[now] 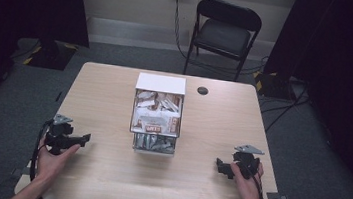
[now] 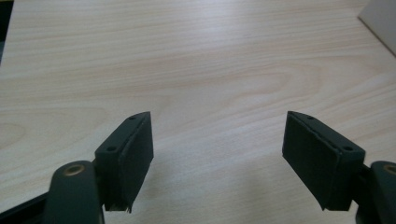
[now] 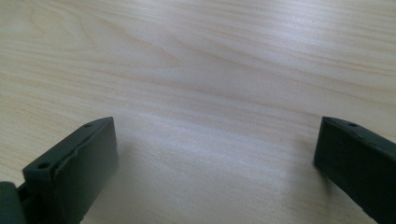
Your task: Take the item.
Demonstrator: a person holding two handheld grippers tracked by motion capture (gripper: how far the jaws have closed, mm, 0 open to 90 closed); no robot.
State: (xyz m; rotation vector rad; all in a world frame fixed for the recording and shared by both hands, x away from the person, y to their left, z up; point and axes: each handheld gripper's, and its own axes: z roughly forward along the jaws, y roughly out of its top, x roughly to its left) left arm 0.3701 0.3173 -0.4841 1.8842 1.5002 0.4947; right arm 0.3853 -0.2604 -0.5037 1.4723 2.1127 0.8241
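Note:
A white-framed organiser [image 1: 157,113] stands at the middle of the wooden table [image 1: 105,86], with packets in its upper part and grey items in the clear drawer at its front. My left gripper [image 1: 83,140] rests near the table's left edge, held in a hand, pointing right toward the organiser. Its jaws stand apart with bare wood between the pads [image 2: 135,161]. My right gripper [image 1: 218,164] sits near the right front, pointing left. Its pads [image 3: 79,163] are wide apart over bare table, nothing between them.
A black folding chair [image 1: 225,32] stands behind the table. A round black cable hole [image 1: 202,90] lies right of the organiser's back. A pale corner of the organiser [image 2: 380,18] shows at the upper right in the left gripper view. Dark curtains flank the room.

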